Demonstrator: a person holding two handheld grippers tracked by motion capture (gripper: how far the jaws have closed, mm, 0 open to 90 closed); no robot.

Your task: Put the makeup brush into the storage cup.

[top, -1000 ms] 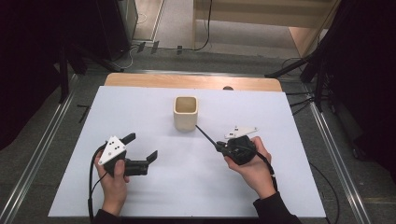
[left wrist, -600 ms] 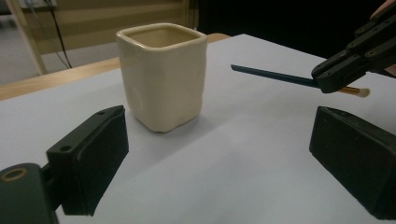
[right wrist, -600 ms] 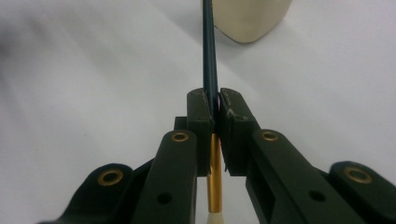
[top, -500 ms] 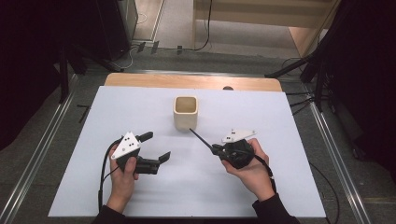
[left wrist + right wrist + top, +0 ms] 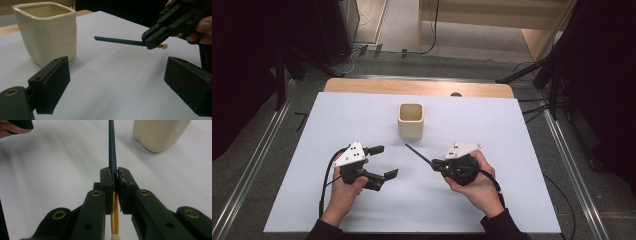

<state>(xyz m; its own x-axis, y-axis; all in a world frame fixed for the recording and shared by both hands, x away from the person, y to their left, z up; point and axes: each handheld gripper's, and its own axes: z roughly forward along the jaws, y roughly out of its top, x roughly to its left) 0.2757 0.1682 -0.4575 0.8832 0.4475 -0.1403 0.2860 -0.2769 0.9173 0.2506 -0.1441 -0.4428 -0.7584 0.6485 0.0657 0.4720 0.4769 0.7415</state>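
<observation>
A cream square cup [image 5: 411,120] stands upright at the middle of the white table cover [image 5: 512,130]. My right gripper [image 5: 437,162] is shut on a thin dark stick [image 5: 418,153] that points up-left toward the cup. In the right gripper view the pads [image 5: 116,173] pinch the stick [image 5: 112,145] just ahead of its gold ferrule and pale tip. My left gripper [image 5: 386,161] is open with nothing between its jaws, which have just been closing slightly. The left gripper view [image 5: 117,67] shows the cup [image 5: 47,32] at left and the right gripper [image 5: 152,41] holding the stick [image 5: 117,40] level.
A wooden strip [image 5: 417,87] edges the far side of the table. Metal rails [image 5: 257,165] run along both sides, with dark stands and cables on the floor beyond. Bare white cover lies all around the cup and in front of both hands.
The left gripper has shifted a little to the right, toward the middle of the table. The right gripper with the stick has edged slightly left.
</observation>
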